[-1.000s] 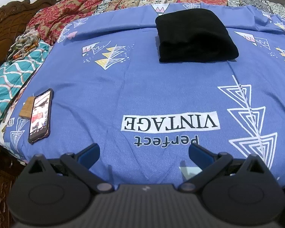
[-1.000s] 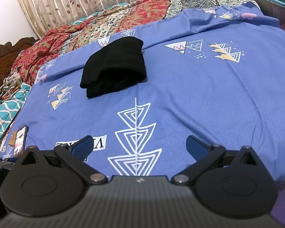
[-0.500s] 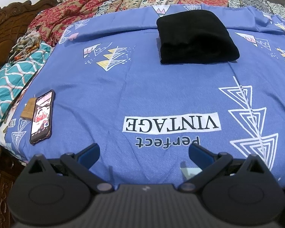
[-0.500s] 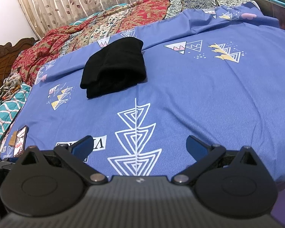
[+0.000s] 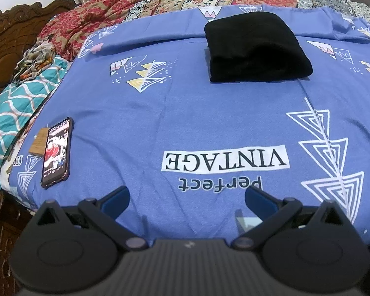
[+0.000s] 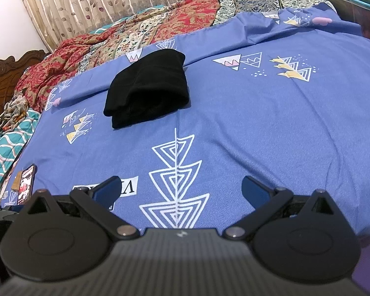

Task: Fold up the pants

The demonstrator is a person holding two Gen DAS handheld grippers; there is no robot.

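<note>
Both tongs, left tongs [image 5: 186, 194] and right tongs [image 6: 178, 187], hung released and well short of the folded black pants [image 5: 255, 48] on the bed [image 5: 209, 113] (upper centre-right for the left, upper left-centre for the right [image 6: 148, 86]), neither clearly nearer.

Bedsheet [image 5: 209, 113] white banner: "VINTAGE", upside down
Bedsheet, below banner: "perfect", upside down
Phone [image 5: 56, 151] screen: unreadable
</note>
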